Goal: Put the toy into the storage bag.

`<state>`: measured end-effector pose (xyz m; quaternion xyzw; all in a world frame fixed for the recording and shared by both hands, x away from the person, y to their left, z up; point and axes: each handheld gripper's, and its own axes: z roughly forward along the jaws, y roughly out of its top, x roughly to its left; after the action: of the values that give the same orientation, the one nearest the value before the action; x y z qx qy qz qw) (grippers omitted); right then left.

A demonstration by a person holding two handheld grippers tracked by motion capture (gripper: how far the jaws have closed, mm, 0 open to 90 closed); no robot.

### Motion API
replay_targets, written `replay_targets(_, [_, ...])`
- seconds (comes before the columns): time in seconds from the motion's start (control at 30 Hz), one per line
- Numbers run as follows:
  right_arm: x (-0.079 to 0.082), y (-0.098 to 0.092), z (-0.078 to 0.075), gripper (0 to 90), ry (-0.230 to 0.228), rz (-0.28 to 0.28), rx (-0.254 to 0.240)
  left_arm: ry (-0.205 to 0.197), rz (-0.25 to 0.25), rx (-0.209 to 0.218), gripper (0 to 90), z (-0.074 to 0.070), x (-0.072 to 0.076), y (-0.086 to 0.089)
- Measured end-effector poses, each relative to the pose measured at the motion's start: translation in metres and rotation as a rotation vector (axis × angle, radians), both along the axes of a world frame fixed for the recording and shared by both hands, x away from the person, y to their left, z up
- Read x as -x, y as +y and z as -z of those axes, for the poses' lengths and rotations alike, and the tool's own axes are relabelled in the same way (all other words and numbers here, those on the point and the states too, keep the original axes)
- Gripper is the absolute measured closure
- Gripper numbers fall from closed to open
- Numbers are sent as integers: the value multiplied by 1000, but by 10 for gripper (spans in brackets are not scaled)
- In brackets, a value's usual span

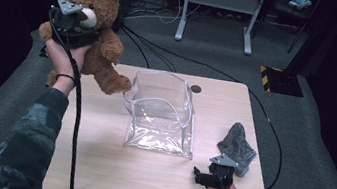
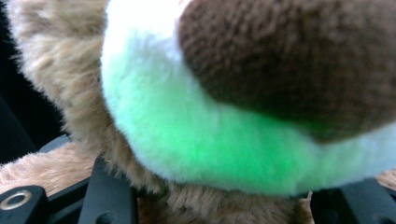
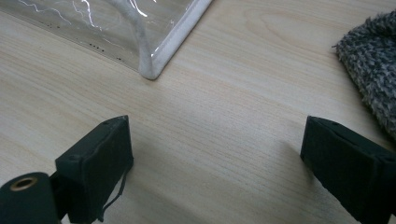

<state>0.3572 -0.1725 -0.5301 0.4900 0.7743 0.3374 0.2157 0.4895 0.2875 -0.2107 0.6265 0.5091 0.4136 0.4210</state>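
Note:
A brown teddy bear [image 1: 95, 38] hangs in the air over the table's far left corner, one foot close to the rim of a clear plastic bag [image 1: 161, 113]. My left gripper [image 1: 78, 23] is shut on the bear just below its white muzzle [image 2: 196, 144], with fur pressed between the black jaws. The bag stands open at mid-table, and its near corner [image 3: 152, 65] lies ahead of my right gripper. That right gripper [image 1: 202, 176] rests low at the table's near right edge, open with bare wood between its pads [image 3: 100, 163].
A grey knitted cloth [image 1: 238, 146] lies right of the bag, just beyond my right gripper; its edge [image 3: 371, 65] sits at the right. The wooden table [image 1: 110, 166] has free room in front of the bag. Cables and desk legs stand on the floor behind.

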Motion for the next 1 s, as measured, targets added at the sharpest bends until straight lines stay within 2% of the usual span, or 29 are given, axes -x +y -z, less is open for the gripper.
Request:
replay_targets(0.13, [0,0,0,81,-4,-1,7,-8,20,-6,446,-6,-4,-13])
replay_targets(0.33, [0,0,0,81,0,1,0,-3,49,-5,445,-7,-11,-32])
replay_targets(0.73, [0,0,0,83,-5,8,-2,11,116,-15,443,1,-25,-78])
replay_targets(1.0, [0,0,0,83,-1,7,-4,8,147,-9,442,2,-31,-100])
